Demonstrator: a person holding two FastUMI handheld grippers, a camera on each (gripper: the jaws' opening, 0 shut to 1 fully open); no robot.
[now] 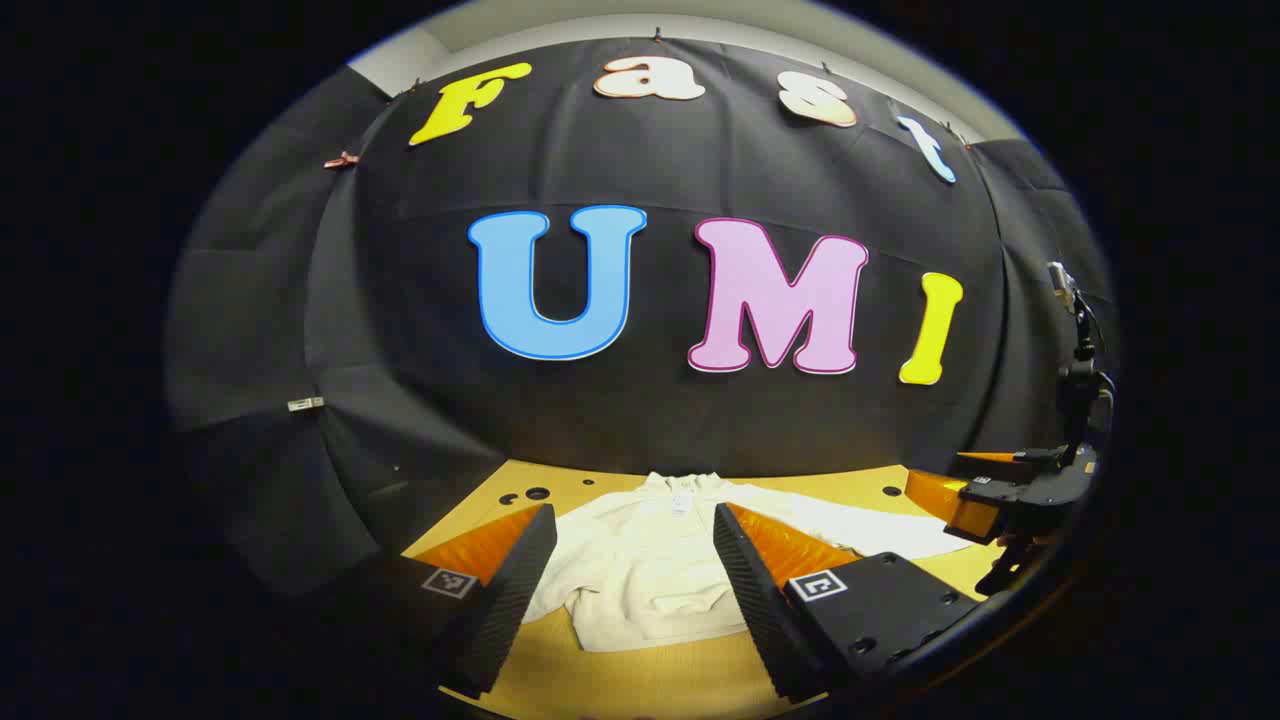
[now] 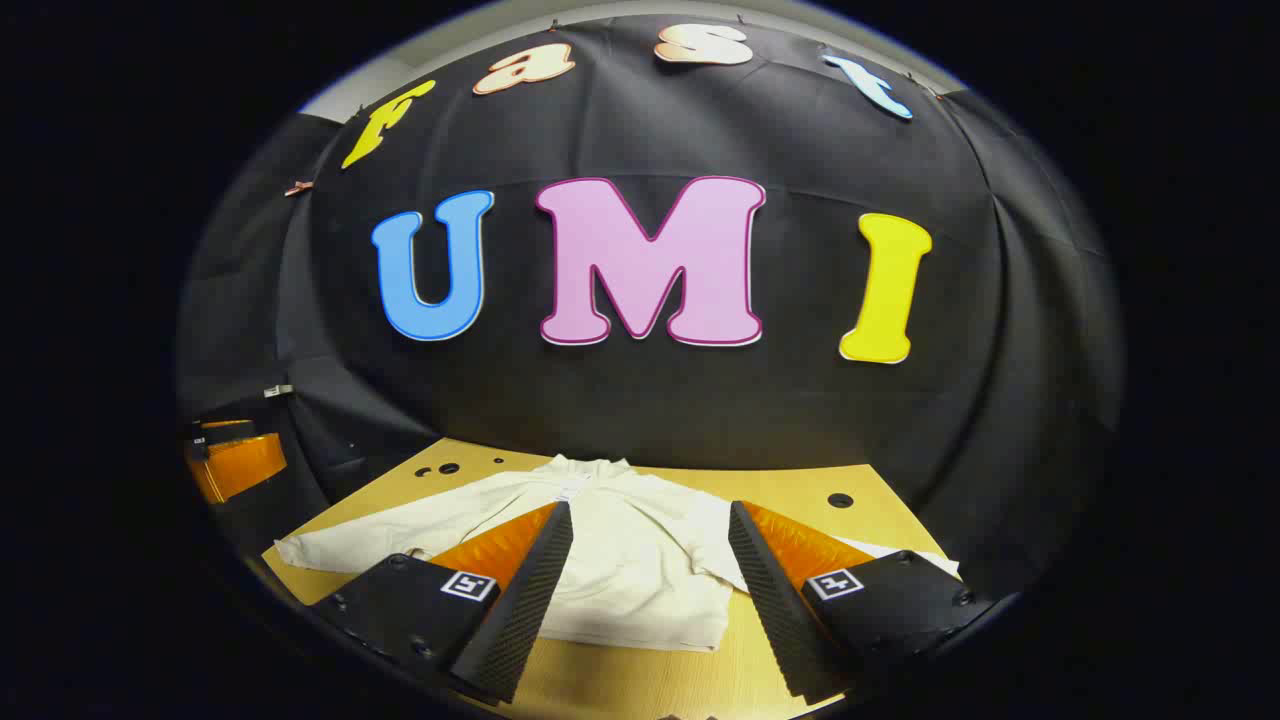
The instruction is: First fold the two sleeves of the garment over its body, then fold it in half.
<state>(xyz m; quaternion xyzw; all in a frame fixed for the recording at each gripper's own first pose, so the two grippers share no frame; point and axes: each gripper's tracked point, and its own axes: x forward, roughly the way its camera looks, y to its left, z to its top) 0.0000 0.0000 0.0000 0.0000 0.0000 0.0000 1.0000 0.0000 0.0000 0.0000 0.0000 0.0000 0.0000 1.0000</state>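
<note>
Presently: garment (image 2: 640,570) flat on table (image 2: 800,490), sleeves unfolded; both grippers (image 1: 632,590) (image 2: 650,590) gaping, empty; best to pinch one cuff cleanly first.

I see a cream-white garment (image 1: 640,560) with no print, plain all over, on a yellowish tan desk (image 1: 640,675) dotted with a few dark round holes. The booth wall behind is black cloth. Above it runs a pale grey-white strip of wall (image 1: 400,65).

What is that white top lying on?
The white top lies flat on a wooden table with small round holes. Whatever sits beneath the cloth itself is covered and cannot be seen.
</note>
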